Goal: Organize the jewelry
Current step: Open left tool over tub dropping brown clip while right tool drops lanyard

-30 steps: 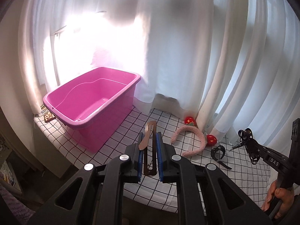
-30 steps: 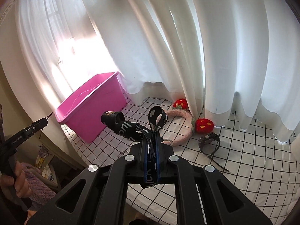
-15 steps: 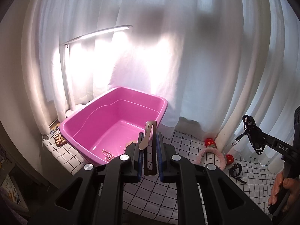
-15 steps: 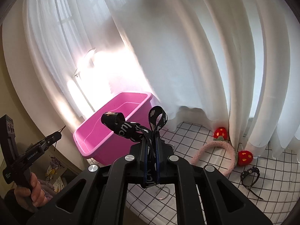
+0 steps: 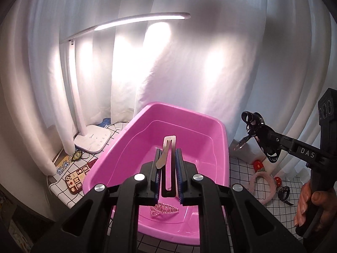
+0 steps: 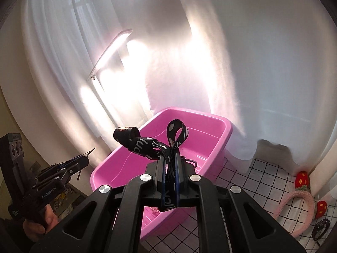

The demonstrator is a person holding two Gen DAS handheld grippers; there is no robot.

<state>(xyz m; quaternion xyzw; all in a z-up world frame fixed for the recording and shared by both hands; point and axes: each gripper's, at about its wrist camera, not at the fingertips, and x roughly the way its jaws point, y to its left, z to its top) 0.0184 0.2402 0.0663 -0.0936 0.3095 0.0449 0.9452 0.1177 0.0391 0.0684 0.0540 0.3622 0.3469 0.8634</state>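
Observation:
My left gripper (image 5: pixel 168 154) is shut on a flat brown hair clip (image 5: pixel 167 164) and holds it above the pink tub (image 5: pixel 223 130). A pearl hair clip (image 5: pixel 164 207) lies in the tub's near end. My right gripper (image 6: pixel 169 158) is shut on a black printed lanyard (image 6: pixel 145 145) and holds it over the near rim of the pink tub (image 6: pixel 226 130). The right gripper also shows in the left wrist view (image 5: pixel 256 131), right of the tub, with a metal ring dangling from the lanyard.
A white desk lamp (image 5: pixel 92 137) stands left of the tub. A pink strawberry headband (image 6: pixel 299 208) and a black bracelet (image 6: pixel 321 227) lie on the checked tablecloth (image 6: pixel 252 181) at the right. White curtains hang behind. A patterned coaster (image 5: pixel 76 179) lies at the left edge.
Both grippers have moved left from the headband area to the pink tub, each still holding its item. The tub now fills the middle of both views.

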